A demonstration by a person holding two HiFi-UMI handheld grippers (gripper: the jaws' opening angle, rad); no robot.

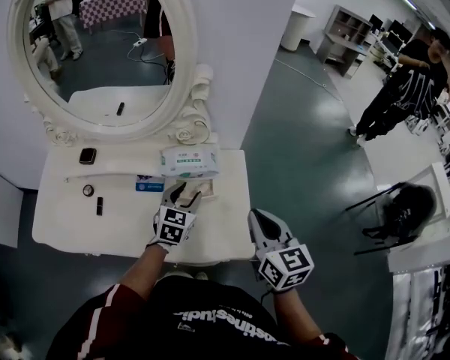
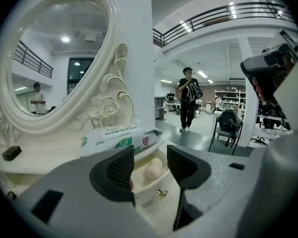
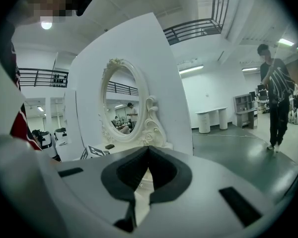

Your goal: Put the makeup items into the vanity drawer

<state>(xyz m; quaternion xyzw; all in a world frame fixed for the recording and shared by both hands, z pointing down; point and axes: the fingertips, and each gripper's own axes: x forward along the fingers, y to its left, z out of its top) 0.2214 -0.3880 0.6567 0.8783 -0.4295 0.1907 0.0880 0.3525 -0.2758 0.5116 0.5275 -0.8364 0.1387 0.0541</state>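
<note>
Resting inside the open vanity drawer (image 2: 145, 195), at the centre of the left gripper view, is a pale egg-shaped makeup sponge (image 2: 153, 168). It looks light and squashy, so a gentle pinch across its widest part should do. The left tongs (image 2: 151, 158) hang just above the drawer, released, nothing pressed between the pads. In the head view a pack of wipes (image 1: 189, 161) lies just above them. Left of it on the bench (image 1: 60, 223) lie a dark compact (image 1: 88, 156), a small round pot (image 1: 88, 190) and a slim dark stick (image 1: 100, 205). These are probably light, stiff and slippery, best taken across their narrow sides. The right tongs (image 3: 148, 151) are clenched together, empty, off the bench's lower right edge.
</note>
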